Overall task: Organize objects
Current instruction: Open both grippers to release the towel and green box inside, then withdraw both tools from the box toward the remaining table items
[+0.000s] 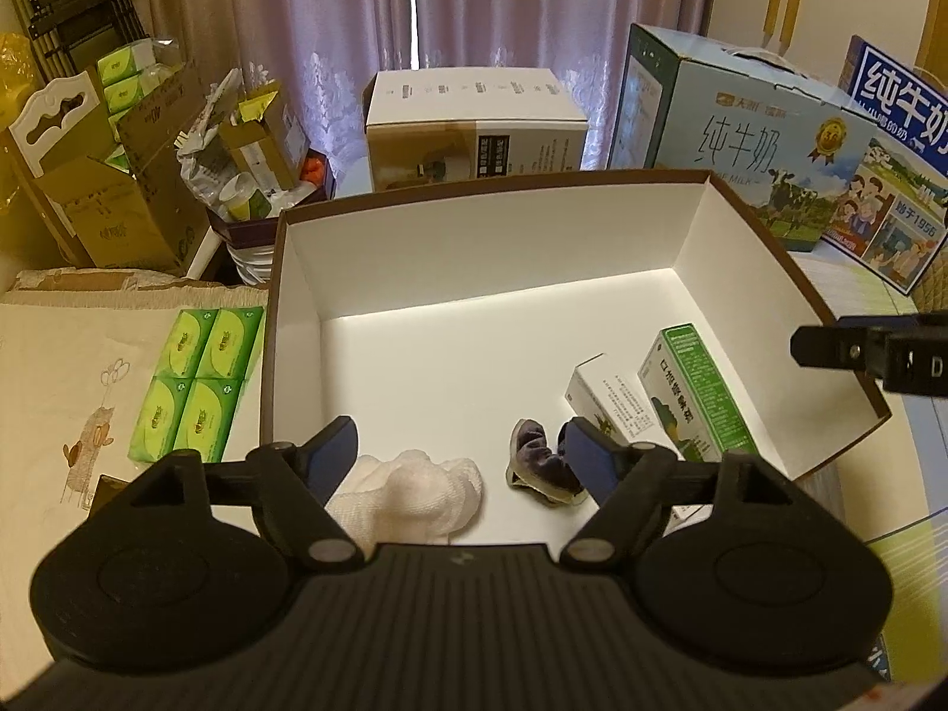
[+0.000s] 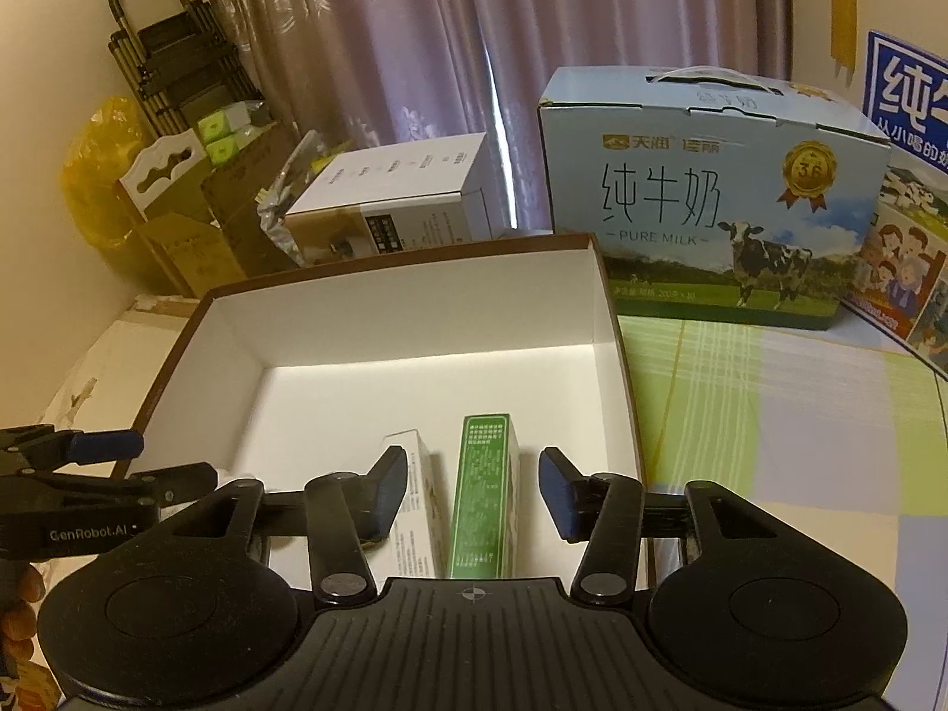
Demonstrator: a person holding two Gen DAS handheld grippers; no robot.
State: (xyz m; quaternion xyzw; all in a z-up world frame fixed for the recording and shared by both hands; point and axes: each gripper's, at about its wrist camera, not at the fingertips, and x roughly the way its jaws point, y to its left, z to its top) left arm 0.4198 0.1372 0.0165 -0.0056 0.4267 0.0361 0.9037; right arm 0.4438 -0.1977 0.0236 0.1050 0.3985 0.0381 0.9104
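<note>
Left fingers (image 1: 459,453): I am holding them apart over the near end of the open box (image 1: 770,249); nothing is pressing on their blue pads.
White cloth (image 1: 415,492): it is lying bunched on the box floor, below and between my left fingers, near the left one.
Dark cloth piece (image 1: 542,465): it is resting on the box floor just beside my left gripper's right finger; I cannot tell if they are touching.
Right fingers (image 2: 474,489): I am holding them apart, clear of the green carton (image 2: 483,492) standing between them.
White carton (image 2: 415,509): it is standing just beside the green carton, partly behind my right gripper's left finger; contact cannot be told.
Both cartons: they are sitting inside the box, near its right wall.
Green tissue packs (image 1: 198,382): four are lying together outside the box, along its left wall.
Milk case (image 2: 711,195): it is standing behind the box, in front of the curtain (image 2: 385,41).
</note>
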